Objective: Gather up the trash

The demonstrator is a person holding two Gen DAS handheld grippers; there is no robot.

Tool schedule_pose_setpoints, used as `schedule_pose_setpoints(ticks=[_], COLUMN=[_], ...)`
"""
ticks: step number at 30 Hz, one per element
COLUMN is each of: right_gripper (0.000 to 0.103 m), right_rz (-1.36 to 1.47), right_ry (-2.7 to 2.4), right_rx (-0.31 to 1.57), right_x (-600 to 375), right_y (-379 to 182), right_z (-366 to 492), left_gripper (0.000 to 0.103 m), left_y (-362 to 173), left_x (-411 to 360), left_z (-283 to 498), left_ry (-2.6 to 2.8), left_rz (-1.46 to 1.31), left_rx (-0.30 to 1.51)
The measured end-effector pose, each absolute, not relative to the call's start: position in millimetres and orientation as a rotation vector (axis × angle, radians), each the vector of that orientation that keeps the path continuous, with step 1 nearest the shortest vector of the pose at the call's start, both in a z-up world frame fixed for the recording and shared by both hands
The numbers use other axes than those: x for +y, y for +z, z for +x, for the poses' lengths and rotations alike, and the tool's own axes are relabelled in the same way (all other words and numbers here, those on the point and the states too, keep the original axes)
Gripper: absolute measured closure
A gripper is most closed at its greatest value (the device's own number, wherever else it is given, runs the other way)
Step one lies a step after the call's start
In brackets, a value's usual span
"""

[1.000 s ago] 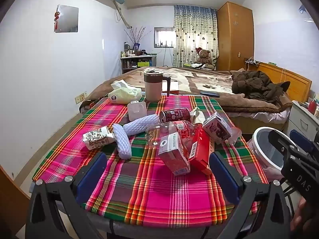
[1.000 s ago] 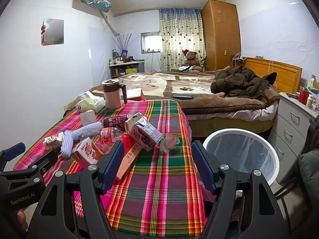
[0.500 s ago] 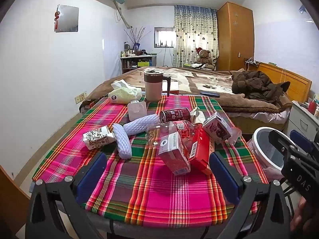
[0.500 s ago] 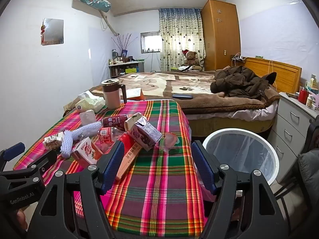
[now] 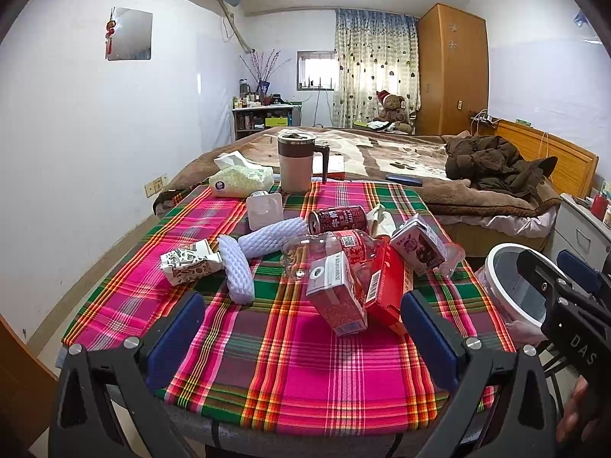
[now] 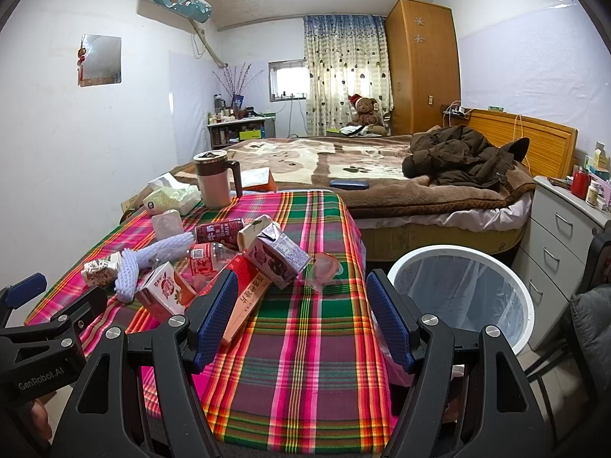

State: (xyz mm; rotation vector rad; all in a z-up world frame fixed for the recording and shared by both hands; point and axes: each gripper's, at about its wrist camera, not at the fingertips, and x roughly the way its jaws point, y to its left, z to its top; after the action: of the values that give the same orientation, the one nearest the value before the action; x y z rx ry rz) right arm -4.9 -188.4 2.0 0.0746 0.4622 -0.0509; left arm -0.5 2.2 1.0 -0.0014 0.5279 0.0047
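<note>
Trash lies in a heap on the plaid-covered table (image 5: 290, 351): a red milk carton (image 5: 336, 297), a purple carton (image 5: 418, 244), a red can (image 5: 338, 218), a clear bottle (image 5: 336, 246), white foam nets (image 5: 273, 233) and a crumpled patterned carton (image 5: 189, 263). A white bin (image 6: 462, 294) with a clear liner stands right of the table. My left gripper (image 5: 301, 330) is open and empty at the table's near edge. My right gripper (image 6: 301, 318) is open and empty over the near right of the table (image 6: 305, 374), left of the bin.
A mug (image 5: 296, 162), a tissue pack (image 5: 240, 181) and a small white box (image 5: 264, 210) stand at the table's far end. A bed (image 6: 382, 175) with a brown jacket lies behind. A white drawer unit (image 6: 561, 236) stands to the right.
</note>
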Motion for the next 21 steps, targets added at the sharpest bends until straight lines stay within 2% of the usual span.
schedule_pose_setpoints(ticks=[21], right_gripper=[0.032], right_rz=[0.074], right_ry=[-0.053], right_rx=[0.462], right_x=[-187.2], right_y=[2.0], right_z=[-7.3], left_gripper=[0.0], left_y=[-0.3], left_x=[2.4], left_z=[-0.4], left_ry=[0.006], left_rz=[0.001], left_rx=[0.527])
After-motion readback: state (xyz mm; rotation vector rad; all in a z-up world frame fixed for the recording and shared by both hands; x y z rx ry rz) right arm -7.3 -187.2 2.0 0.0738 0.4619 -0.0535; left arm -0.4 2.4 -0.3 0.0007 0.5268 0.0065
